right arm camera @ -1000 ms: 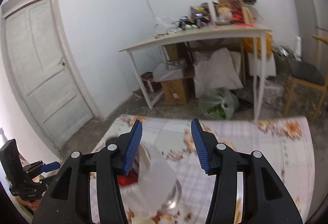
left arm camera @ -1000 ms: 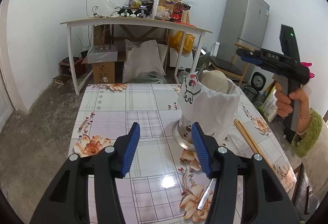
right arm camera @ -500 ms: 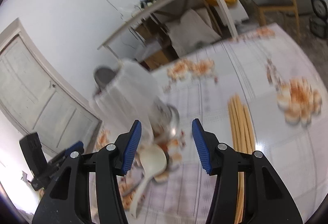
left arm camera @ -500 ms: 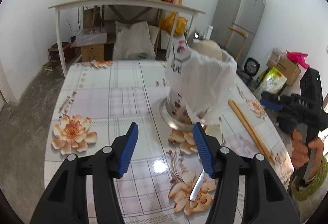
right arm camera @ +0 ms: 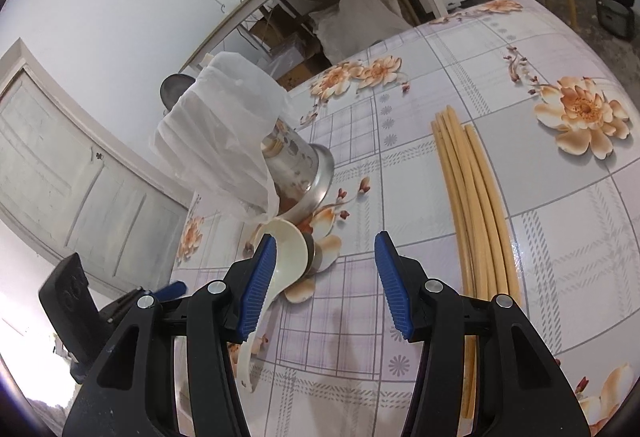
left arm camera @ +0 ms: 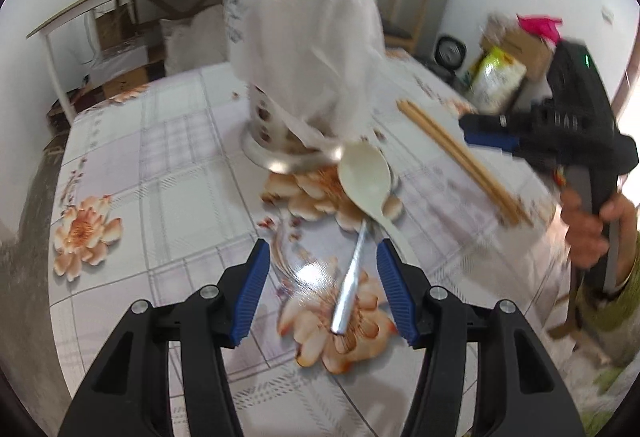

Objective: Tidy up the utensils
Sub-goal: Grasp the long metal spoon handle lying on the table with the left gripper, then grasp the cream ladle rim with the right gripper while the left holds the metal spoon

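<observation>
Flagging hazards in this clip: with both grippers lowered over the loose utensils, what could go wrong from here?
1. The cream spoon overlaps the metal spoon; the left gripper, jaws open, may catch both or push one away.
2. The metal holder stands right beside the spoons, draped with a plastic bag; a bump could tip it, and the bag may block insertion.
3. The chopsticks lie loose and could scatter under the right gripper.

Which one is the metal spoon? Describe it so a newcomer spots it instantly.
Start at the metal utensil holder draped with a white plastic bag on the floral table. Right in front of its base lie two spoons crossing each other. The metal spoon is the thin shiny silver handle, partly tucked under the broad cream plastic spoon; the chopsticks lie apart.
</observation>
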Demonstrator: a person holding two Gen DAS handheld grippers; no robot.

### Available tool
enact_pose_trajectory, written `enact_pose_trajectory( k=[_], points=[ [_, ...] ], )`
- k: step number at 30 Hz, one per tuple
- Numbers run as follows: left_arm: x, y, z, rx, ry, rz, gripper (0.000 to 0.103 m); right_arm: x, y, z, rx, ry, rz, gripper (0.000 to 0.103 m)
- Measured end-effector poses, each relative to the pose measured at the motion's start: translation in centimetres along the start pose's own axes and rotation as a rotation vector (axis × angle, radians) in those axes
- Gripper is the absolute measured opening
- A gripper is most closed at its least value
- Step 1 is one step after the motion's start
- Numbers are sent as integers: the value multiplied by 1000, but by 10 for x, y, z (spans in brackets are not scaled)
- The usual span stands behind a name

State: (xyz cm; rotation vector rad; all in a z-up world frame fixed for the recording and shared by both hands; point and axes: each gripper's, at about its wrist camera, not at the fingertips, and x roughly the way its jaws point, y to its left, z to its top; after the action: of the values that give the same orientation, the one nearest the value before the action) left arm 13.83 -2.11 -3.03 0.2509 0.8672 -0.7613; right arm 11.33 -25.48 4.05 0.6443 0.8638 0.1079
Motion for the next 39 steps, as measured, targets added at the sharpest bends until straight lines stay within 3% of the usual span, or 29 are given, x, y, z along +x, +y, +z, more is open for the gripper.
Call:
enact_pose_trajectory(
  k=[9,16,20,22,26,39],
  points=[
    [23,-21,-9,114,53,28,46,-5,-3,-4,-15,1,-7,50],
    [36,-27,-12,140,96,31,39,-3,-6,-2,1,12,7,50],
    [45,-32,-16,171,128,69,28,-5,-5,-3,-1,10,5,50],
    [46,-32,-17,161,124,78,26,-6,-5,-3,-2,8,4,50],
    [45,-31,-19,133,122,81,12,-6,-6,-3,4,7,2,50],
    [28,-32,-33,10,164,88,10,-10,-5,-6,-2,4,-2,50]
  ],
)
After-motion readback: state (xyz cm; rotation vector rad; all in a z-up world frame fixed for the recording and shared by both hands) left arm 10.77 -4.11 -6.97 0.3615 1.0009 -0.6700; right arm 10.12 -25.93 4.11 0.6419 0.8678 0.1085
